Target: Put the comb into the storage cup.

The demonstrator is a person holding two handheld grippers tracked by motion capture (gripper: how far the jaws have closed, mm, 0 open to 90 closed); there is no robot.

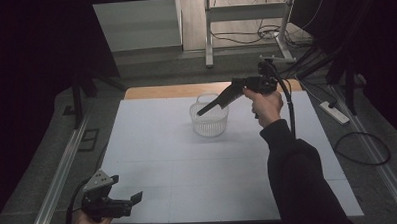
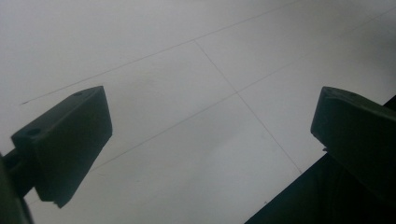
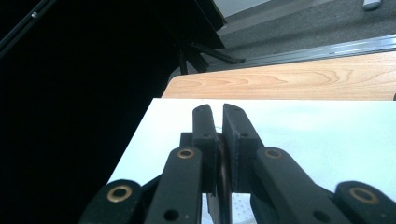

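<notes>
Your right gripper (image 1: 202, 112) hangs above the clear basket (image 1: 209, 120), which sits on the white mat (image 1: 152, 143) at about 12 o'clock from table centre, toward the far wooden edge. Its jaws are pressed nearly together with nothing visibly between them; their tips reach over the basket's rim at its 10 o'clock side. Your left gripper (image 1: 134, 199) rests at 7 o'clock near the mat's front edge, jaws spread wide and empty, well apart from the basket.
</notes>
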